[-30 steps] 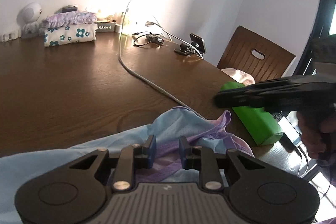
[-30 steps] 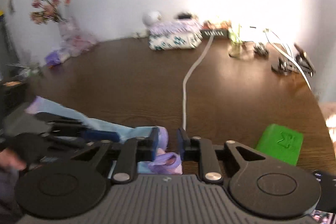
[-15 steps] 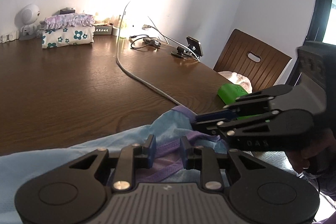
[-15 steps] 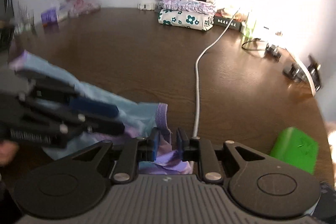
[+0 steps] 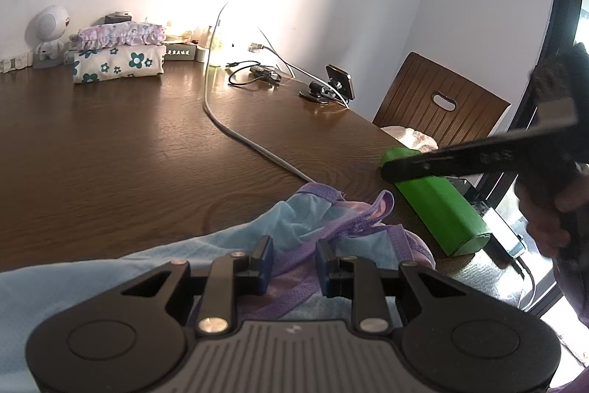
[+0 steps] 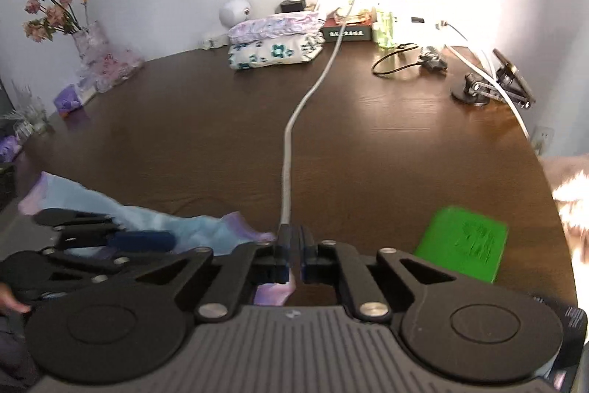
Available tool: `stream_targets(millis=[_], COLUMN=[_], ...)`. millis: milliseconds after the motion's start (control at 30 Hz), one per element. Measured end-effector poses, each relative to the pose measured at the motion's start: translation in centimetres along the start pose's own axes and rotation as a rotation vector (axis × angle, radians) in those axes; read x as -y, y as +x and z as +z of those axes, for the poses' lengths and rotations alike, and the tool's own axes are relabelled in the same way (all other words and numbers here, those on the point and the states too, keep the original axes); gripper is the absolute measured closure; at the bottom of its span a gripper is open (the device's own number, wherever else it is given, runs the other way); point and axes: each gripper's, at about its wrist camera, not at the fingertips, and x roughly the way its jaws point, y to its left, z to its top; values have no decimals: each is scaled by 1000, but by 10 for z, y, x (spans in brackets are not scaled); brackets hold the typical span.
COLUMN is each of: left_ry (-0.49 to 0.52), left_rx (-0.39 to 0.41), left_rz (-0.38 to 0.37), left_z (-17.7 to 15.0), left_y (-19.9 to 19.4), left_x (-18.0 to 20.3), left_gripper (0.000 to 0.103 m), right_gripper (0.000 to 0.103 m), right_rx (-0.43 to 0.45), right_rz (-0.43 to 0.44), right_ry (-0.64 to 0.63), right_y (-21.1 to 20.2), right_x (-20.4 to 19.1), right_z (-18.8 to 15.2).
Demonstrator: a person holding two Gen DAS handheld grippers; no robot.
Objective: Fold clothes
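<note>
A light blue garment (image 5: 302, 220) with purple trim lies bunched at the near edge of the brown table (image 5: 110, 153). My left gripper (image 5: 293, 264) is low over it, its pads a little apart and shut on a fold of purple trim and mesh. In the right wrist view the garment (image 6: 184, 223) stretches left, past the left gripper (image 6: 143, 238). My right gripper (image 6: 293, 245) is closing, its jaws almost together, with a strip of the purple hem between them. Seen from the left, the right gripper (image 5: 384, 170) hangs just above the garment's raised purple strap.
A green box (image 5: 438, 209) sits to the right of the garment. A white cable (image 5: 239, 139) runs from the back wall to the cloth. Folded clothes (image 5: 117, 58), a phone stand (image 5: 331, 87) and a vase (image 6: 99, 58) line the far side. A chair (image 5: 441, 102) stands on the right.
The right gripper dipped down onto the garment next to the left one, then rose back to the right with its jaws narrowed. The left gripper stayed put.
</note>
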Motion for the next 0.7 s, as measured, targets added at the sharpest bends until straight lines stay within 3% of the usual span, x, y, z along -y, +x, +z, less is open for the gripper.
stream_targets(millis=[100,233,300,400,467,600,700], left_ry=[2,8,7,0,1,45,22], left_rx=[0,-1,-1,-6,-9,2,-44], left_rz=[-12,-12,-12,-12,-43,-125,-119], left_z=[0,1,1,3,9,21,21], left_y=[0,1,1,-2,-4,1,19], left_x=[0,0,1,2,6,25,25], left_gripper=[74,73,73,72,72,72,73], right_gripper=[92,100,99,87,65,62,47], right_rx=[38,-25,10,84,66,34,42], right_rz=[-10,-98,-133,-85,-34,27,51], right_ry=[-3,-94,-69,94,156,274,354], right_y=[0,8,-5,-31,-35,-32,-26], right_x=[-19,-39,-39,-29,-24,-19,-20], right_z=[-19,-43,-44,-43,-49,-65,-74])
